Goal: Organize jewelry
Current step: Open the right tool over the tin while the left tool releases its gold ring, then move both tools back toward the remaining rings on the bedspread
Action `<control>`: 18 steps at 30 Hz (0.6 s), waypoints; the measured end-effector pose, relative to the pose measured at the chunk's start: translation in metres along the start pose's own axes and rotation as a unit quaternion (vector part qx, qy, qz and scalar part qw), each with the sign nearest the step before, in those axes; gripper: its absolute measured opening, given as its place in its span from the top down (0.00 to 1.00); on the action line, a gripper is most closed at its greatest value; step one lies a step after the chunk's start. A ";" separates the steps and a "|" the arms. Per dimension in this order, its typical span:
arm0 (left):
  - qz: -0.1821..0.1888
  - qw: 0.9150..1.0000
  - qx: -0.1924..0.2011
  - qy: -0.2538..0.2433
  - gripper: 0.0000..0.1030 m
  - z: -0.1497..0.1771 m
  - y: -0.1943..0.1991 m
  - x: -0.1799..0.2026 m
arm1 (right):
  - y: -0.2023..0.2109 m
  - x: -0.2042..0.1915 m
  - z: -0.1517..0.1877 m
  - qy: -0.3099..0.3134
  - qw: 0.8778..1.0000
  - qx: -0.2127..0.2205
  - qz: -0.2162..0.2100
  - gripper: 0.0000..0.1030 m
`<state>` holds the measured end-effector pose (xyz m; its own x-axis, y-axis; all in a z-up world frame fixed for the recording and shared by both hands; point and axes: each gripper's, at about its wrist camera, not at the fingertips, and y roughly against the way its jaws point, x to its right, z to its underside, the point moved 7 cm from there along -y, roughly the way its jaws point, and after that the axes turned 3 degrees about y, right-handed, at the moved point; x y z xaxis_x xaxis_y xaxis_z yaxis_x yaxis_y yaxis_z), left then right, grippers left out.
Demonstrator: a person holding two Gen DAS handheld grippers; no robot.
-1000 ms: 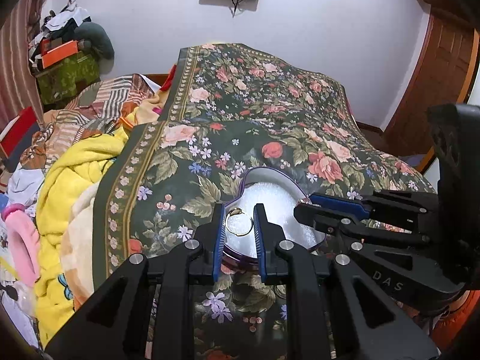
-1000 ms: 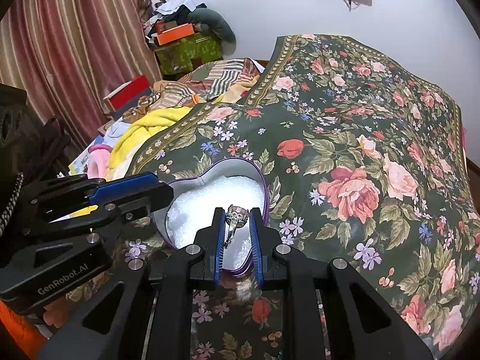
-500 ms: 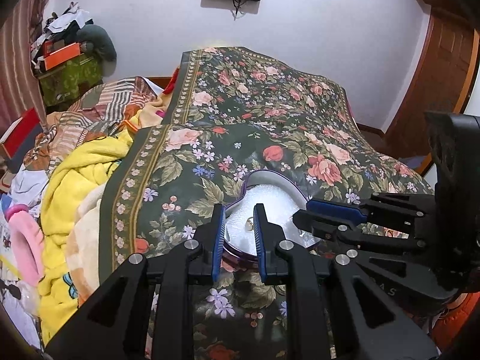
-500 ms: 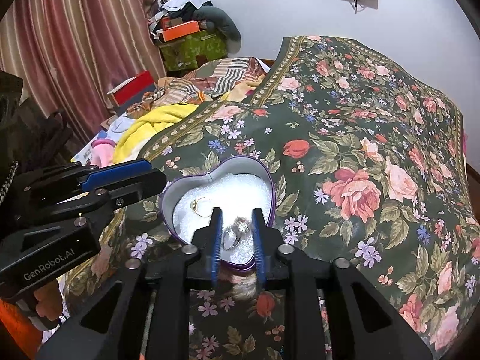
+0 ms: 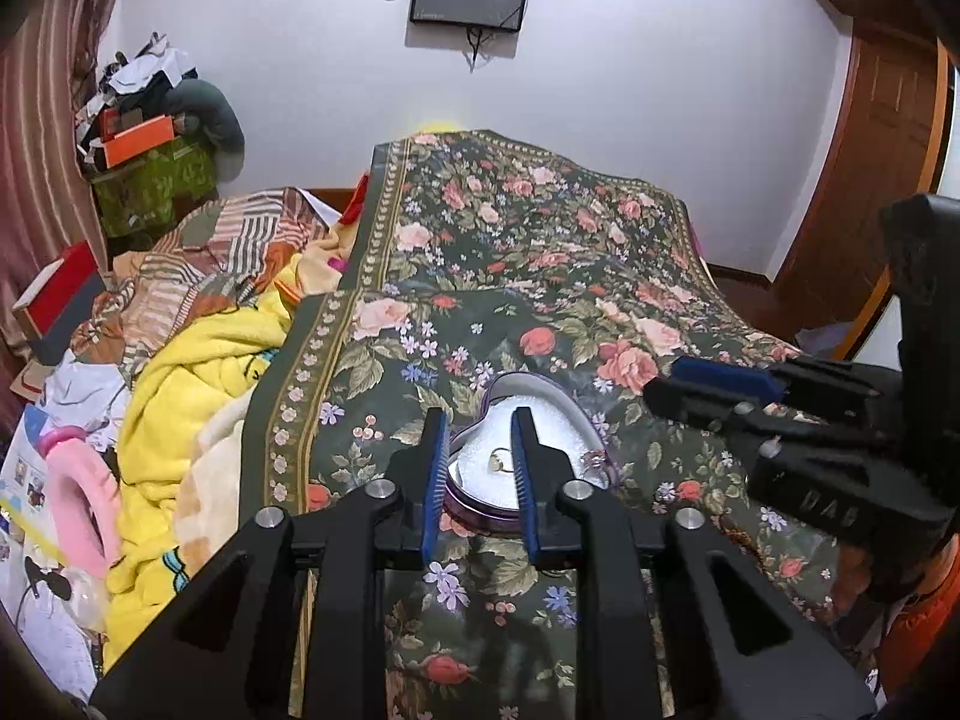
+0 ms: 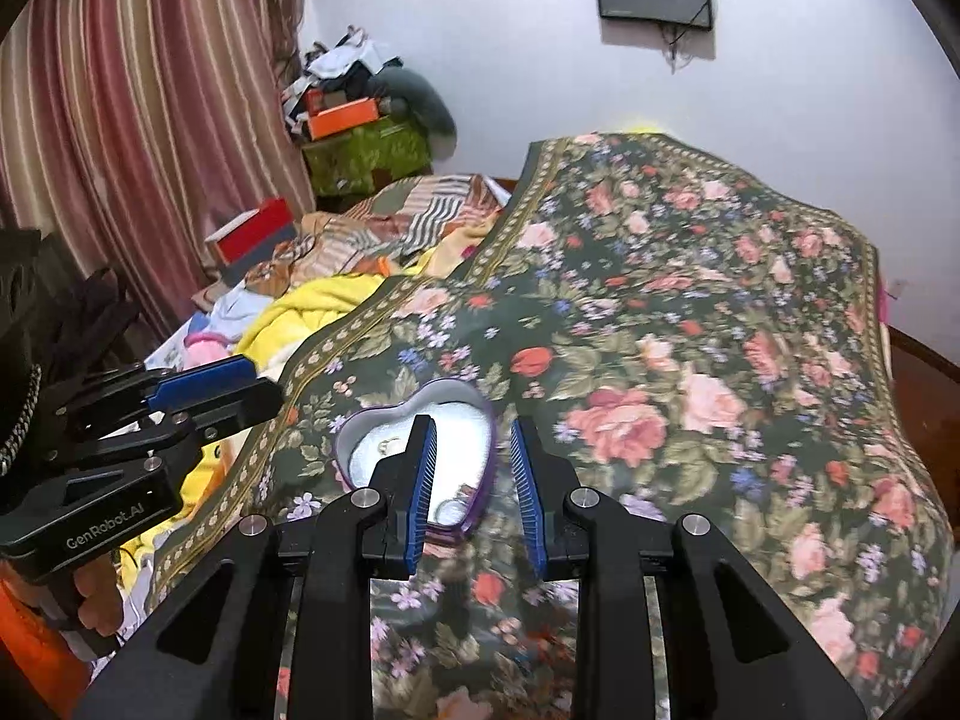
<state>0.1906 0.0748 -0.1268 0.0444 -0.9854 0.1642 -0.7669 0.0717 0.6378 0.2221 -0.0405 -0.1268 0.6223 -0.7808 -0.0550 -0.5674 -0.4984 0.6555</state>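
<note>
Now both ribbed blue tongs (image 5: 478, 447) (image 6: 471, 456) gape empty; gold ring (image 5: 500, 461) lies in heart-shaped tin (image 5: 528, 387).

left wrist view: raised letters on the black body of the right tool (image 5: 714, 384), appearing reversed, roughly "DAS", not fully legible | right wrist view: white print "GenRobot.AI" on the side of the left tool (image 6: 204, 387) | no other text readable in either view
</note>
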 end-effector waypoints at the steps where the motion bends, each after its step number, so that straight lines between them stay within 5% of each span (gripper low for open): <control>1: -0.001 1.000 0.002 -0.002 0.74 0.000 0.003 0.001 | 0.005 0.004 0.001 -0.003 1.000 0.002 0.006 0.78; 10: -0.001 1.000 -0.001 -0.021 0.67 0.009 0.018 0.019 | 0.035 0.048 0.025 -0.033 0.998 -0.003 0.050 0.77; 18: 0.006 0.999 -0.042 -0.031 0.66 0.037 0.005 0.034 | 0.051 0.094 0.061 -0.071 0.993 -0.025 0.088 0.77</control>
<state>0.1644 0.0357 -0.1462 -0.0070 -0.9918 0.1273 -0.7109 0.0945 0.6969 0.2183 -0.1621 -0.1446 0.4311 -0.9014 -0.0402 -0.6312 -0.3331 0.7005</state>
